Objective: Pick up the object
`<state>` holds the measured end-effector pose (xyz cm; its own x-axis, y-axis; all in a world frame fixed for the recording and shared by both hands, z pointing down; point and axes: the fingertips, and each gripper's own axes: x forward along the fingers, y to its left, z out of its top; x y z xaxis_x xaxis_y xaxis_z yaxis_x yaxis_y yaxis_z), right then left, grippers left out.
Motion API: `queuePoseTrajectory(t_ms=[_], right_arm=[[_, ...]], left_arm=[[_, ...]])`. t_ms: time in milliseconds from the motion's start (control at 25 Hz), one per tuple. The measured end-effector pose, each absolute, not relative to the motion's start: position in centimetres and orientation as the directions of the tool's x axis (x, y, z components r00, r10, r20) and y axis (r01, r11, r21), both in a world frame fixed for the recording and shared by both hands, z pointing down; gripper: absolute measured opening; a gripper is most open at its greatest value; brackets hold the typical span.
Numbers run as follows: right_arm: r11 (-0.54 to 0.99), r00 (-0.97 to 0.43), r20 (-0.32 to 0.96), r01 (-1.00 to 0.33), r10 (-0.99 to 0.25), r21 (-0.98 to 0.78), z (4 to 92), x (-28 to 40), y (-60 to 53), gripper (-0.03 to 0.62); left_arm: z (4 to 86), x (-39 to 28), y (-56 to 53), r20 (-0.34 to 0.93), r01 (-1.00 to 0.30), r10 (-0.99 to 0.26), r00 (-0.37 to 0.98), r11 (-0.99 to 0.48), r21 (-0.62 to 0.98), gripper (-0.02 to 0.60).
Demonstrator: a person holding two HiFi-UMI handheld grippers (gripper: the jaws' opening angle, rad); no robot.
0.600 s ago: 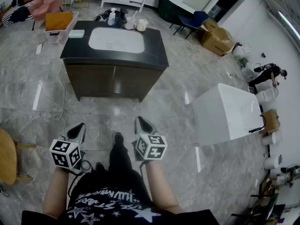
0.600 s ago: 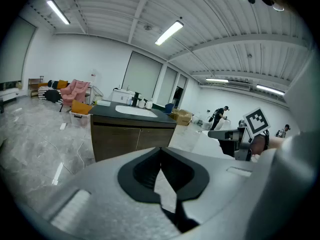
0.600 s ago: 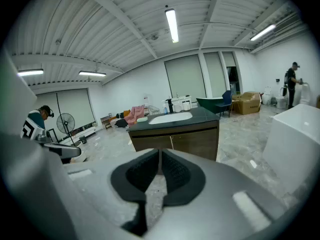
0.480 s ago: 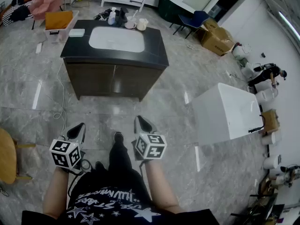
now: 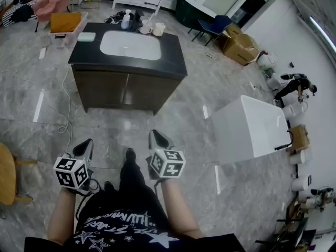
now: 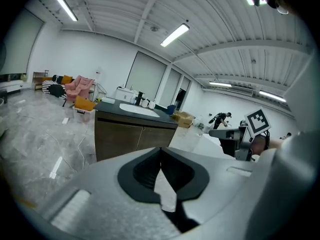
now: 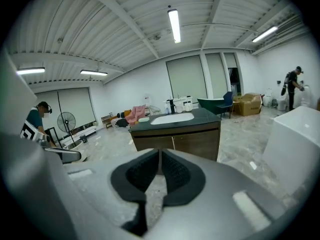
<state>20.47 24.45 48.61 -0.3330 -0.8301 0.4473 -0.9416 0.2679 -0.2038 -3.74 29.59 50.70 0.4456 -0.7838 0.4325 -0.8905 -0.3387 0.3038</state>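
Both grippers hang low in front of the person, over the grey marble floor, well short of a dark vanity counter with a white sink. On the counter's far edge stand a clear pump bottle and a white cup; a pale flat box lies at its left end. My left gripper is shut with nothing between its pads. My right gripper is also shut and empty. Both point toward the counter.
A white tub-like block stands on the floor to the right. A cable runs along the floor left of the vanity. A wooden table edge is at the far left. Cardboard boxes, chairs and people stand farther off.
The head view has shifted a little. Both grippers stay shut and in nearly the same place.
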Motion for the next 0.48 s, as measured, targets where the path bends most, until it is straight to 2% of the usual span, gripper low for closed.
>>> queuePoseTrajectory(t_ms=[200, 480], right_arm=[[0.262, -0.335, 0.425, -0.939, -0.841, -0.222, 48.7, 20.4, 23.1, 0.023], [0.287, -0.376, 0.420, -0.922, -0.826, -0.260, 50.0, 19.9, 17.6, 0.146]], left_arm=[[51.4, -4.3, 29.2, 0.448, -0.897, -0.783, 0.432, -0.321, 0.304, 0.009], [51.8, -4.9, 25.2, 0.468, -0.914, -0.791, 0.395, -0.284, 0.292, 0.009]])
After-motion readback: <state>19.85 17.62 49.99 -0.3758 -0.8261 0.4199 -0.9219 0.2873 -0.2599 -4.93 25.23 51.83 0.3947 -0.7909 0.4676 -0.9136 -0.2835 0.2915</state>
